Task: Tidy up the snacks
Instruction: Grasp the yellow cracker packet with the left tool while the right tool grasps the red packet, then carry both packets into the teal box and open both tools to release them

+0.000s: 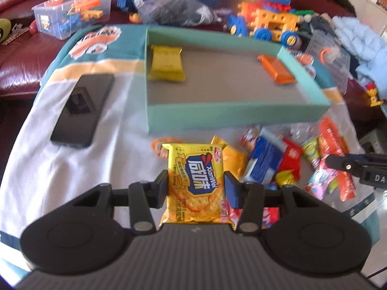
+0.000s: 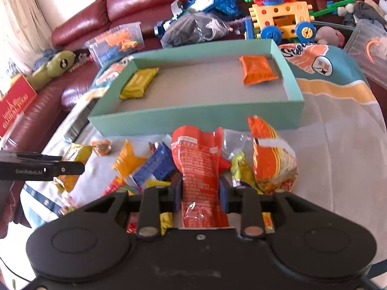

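My left gripper (image 1: pixel 196 188) is shut on a yellow cracker packet (image 1: pixel 194 181), held upright above the cloth. My right gripper (image 2: pixel 200 189) is shut on an orange-red snack packet (image 2: pixel 197 159), lifted over the snack pile (image 2: pixel 154 166). Beyond both stands a teal box (image 1: pixel 232 114) with a grey floor. It holds a yellow packet (image 1: pixel 167 64) at its left end and an orange packet (image 1: pixel 275 68) at its right end. In the right wrist view the same box (image 2: pixel 193 118) shows the yellow packet (image 2: pixel 139 83) and the orange packet (image 2: pixel 257 70).
A dark phone (image 1: pixel 83 110) lies on the cloth left of the box. Loose snack packets (image 1: pixel 302 162) crowd the cloth on the right. A clear bin of toys (image 1: pixel 72 14), a toy vehicle (image 1: pixel 268 21) and a red sofa (image 2: pixel 135 2) sit behind the box.
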A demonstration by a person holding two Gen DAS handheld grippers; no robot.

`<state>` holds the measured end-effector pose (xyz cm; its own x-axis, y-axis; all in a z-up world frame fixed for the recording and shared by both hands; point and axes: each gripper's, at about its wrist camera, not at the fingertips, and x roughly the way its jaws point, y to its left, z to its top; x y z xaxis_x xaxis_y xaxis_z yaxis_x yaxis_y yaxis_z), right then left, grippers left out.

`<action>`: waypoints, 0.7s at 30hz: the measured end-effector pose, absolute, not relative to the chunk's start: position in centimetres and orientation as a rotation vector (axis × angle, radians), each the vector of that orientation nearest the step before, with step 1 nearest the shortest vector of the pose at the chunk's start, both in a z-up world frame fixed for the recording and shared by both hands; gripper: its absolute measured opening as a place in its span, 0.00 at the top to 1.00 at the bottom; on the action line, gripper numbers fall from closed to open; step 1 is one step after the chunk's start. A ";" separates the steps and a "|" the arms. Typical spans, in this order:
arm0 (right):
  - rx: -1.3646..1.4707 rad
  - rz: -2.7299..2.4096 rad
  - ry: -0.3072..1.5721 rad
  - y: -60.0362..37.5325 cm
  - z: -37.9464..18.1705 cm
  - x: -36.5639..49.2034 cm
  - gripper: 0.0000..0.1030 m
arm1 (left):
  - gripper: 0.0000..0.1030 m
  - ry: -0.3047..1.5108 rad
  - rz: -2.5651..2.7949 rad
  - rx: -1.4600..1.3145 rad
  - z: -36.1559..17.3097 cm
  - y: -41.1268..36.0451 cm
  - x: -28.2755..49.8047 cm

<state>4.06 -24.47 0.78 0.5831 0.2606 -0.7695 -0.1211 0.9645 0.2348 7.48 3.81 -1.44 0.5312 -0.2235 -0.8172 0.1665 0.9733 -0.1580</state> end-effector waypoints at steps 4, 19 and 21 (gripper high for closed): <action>0.245 0.265 0.932 -25.3 2.0 5.2 0.71 | 0.55 0.956 -0.256 -0.059 0.0 3.2 8.4; 0.231 0.213 0.991 -25.4 0.5 4.9 0.68 | 0.55 0.990 -0.281 -0.081 -1.4 2.4 8.7; 0.185 0.197 1.000 -25.2 0.0 5.1 0.65 | 0.55 0.994 -0.280 -0.085 -1.6 2.4 8.8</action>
